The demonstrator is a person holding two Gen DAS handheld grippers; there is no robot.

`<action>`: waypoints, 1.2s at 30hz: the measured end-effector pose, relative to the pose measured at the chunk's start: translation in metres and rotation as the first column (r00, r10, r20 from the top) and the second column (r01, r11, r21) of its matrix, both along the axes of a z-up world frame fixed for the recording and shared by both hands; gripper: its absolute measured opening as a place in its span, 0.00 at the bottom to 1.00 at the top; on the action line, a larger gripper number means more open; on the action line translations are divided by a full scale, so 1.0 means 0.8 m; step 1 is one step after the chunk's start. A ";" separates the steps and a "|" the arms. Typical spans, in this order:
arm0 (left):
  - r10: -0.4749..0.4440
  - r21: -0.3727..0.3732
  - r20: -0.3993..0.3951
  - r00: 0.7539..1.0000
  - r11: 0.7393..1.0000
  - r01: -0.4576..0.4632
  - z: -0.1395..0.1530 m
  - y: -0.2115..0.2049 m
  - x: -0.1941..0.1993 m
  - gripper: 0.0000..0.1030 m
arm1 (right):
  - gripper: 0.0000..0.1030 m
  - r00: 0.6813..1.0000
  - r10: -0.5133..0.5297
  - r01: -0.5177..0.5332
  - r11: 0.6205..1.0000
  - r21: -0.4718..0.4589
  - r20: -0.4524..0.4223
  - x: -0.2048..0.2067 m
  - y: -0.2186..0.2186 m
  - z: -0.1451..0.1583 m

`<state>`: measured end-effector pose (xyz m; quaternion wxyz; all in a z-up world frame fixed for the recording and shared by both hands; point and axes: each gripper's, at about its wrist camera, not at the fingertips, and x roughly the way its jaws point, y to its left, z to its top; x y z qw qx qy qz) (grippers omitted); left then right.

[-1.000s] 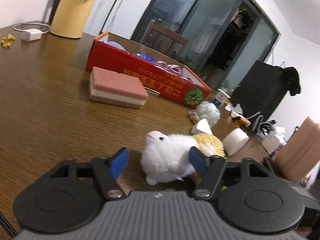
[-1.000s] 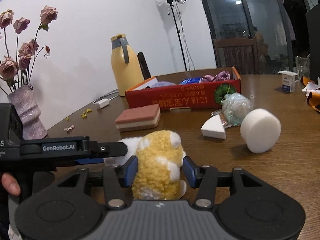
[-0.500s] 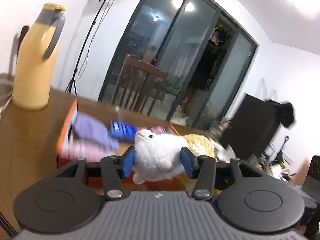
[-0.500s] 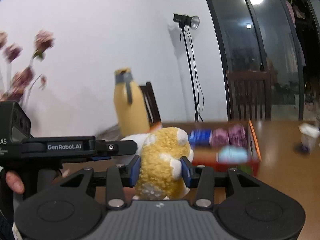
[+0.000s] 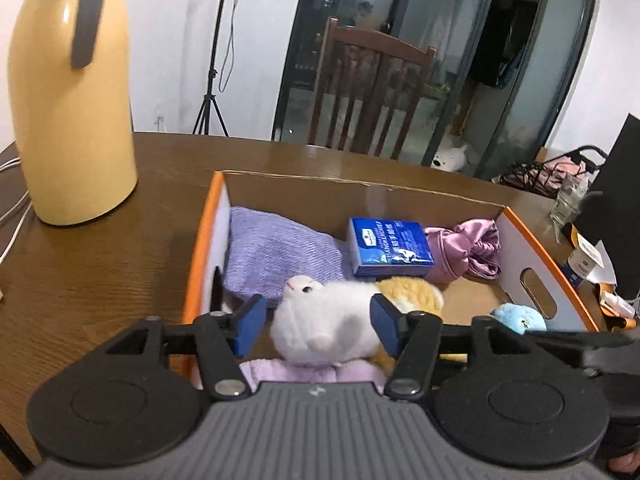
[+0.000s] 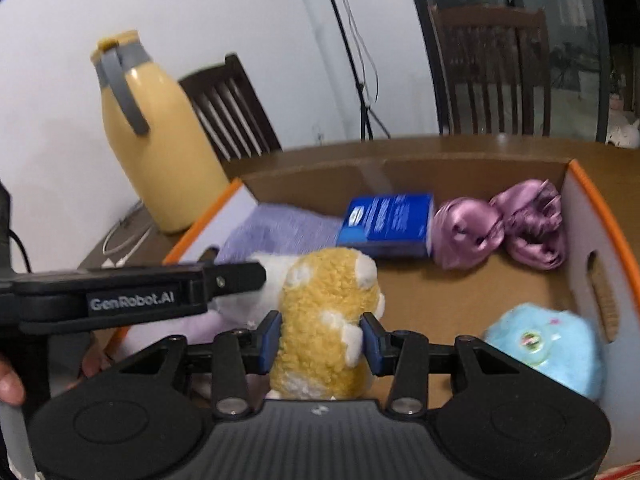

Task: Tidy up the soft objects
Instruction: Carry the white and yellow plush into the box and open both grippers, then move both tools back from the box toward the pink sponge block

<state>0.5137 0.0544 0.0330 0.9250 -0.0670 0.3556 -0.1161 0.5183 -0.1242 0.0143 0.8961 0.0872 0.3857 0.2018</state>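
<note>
A white plush toy [image 5: 328,328] hangs between the blue pads of my left gripper [image 5: 318,322], whose jaws are opening. The left pad stands clear of the fur; the right pad still touches it. My right gripper [image 6: 321,338] has a yellow plush toy [image 6: 324,320] between its pads, fur against both, and its jaws are opening slightly. Both toys are over the near end of an orange-rimmed cardboard box [image 5: 208,240]. Inside lie a purple knit cloth [image 5: 276,256], a blue tissue pack [image 5: 390,248], a pink satin cloth [image 5: 468,256] and a fluffy blue toy [image 6: 548,344].
A tall yellow jug [image 5: 72,100] stands on the wooden table left of the box, with a white cable [image 5: 12,208] beside it. A wooden chair [image 5: 372,88] and a light stand [image 5: 212,100] are behind the table. A small carton [image 5: 584,260] sits right of the box.
Both grippers lifted the two plush toys off the table and carried them over the open box. The left jaws have since widened, leaving a gap at the left pad.
</note>
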 end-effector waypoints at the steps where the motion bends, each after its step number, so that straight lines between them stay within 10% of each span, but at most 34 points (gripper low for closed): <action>1: 0.001 -0.004 -0.003 1.000 1.000 -0.001 0.001 0.003 -0.003 0.59 | 0.51 1.000 0.005 -0.005 1.000 -0.002 -0.012 0.000 0.003 -0.004; 25: 0.048 0.097 0.326 0.944 0.992 -0.083 0.149 0.014 -0.224 0.79 | 0.76 0.930 -0.147 0.179 0.982 -0.064 0.337 -0.204 -0.150 0.167; 36: 0.109 0.063 0.536 0.837 0.984 -0.168 0.092 -0.001 -0.410 0.85 | 0.80 0.773 -0.097 0.201 0.975 -0.097 0.628 -0.379 -0.138 0.124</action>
